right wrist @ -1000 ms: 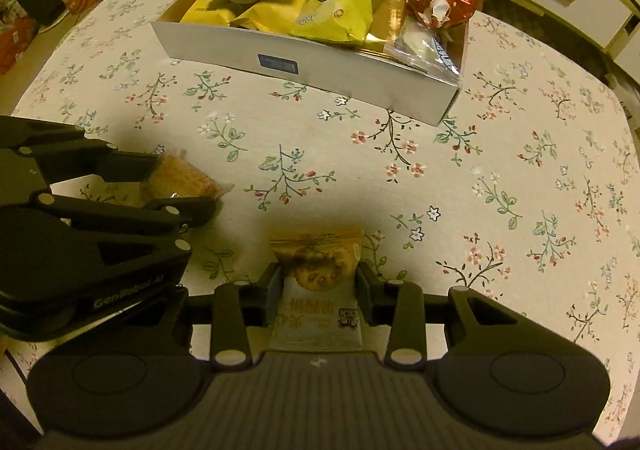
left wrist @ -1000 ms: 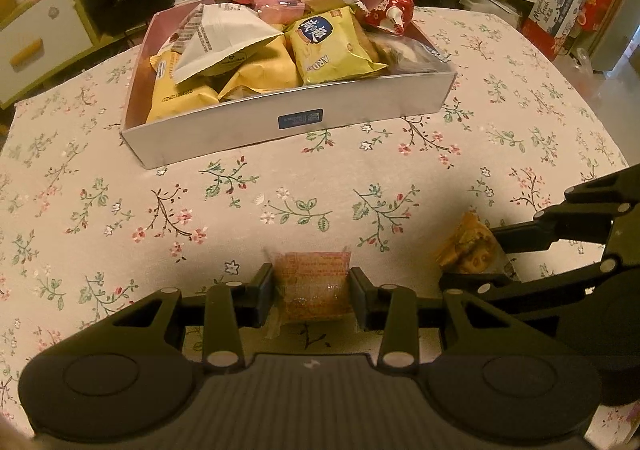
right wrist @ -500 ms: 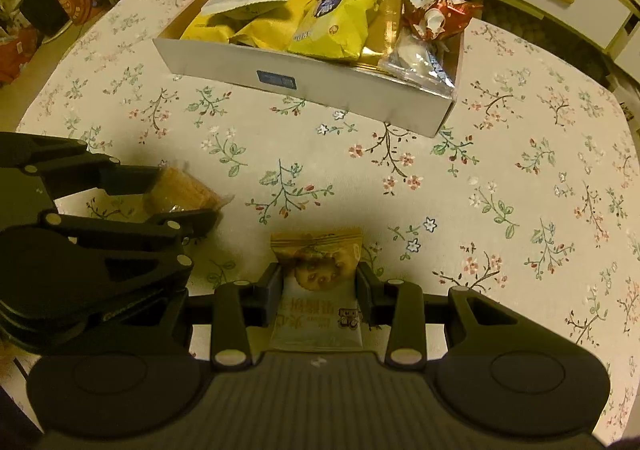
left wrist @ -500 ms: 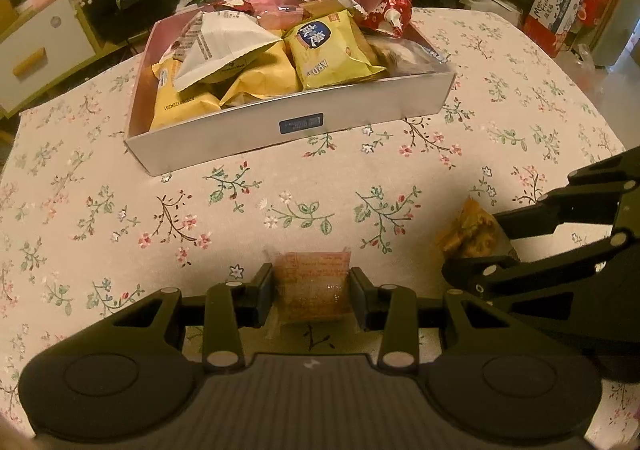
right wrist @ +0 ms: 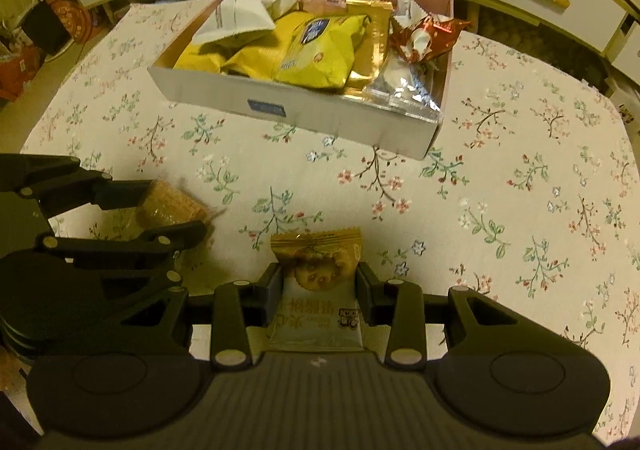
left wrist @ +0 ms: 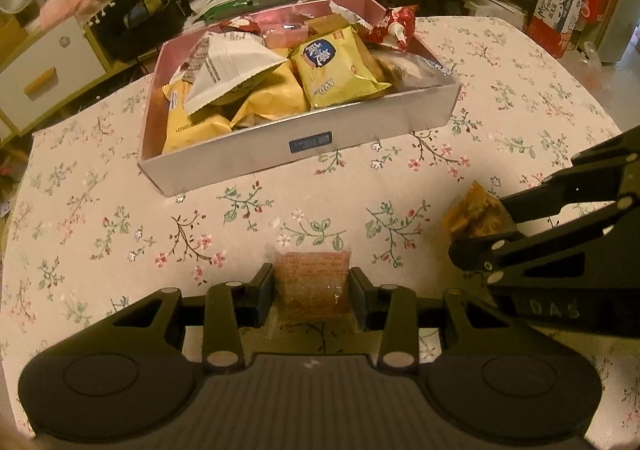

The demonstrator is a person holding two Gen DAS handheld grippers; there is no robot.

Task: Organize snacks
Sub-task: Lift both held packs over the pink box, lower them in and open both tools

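While we looked down over the flowered tablecloth [left wrist: 120,210], we saw the left gripper [left wrist: 312,286] with its jaws pinching a clear-wrapped orange snack [left wrist: 310,282] by its two sides. Just beside it, the right gripper [right wrist: 318,284] had its jaws clamped on a biscuit packet [right wrist: 316,290] printed with a cookie. Both packets sat low over the cloth; whether they touched it we could not tell. Farther across the table stood the open box [left wrist: 280,154], piled with yellow bags [left wrist: 340,70], a white pouch [left wrist: 228,66] and a red wrapper [left wrist: 394,26].
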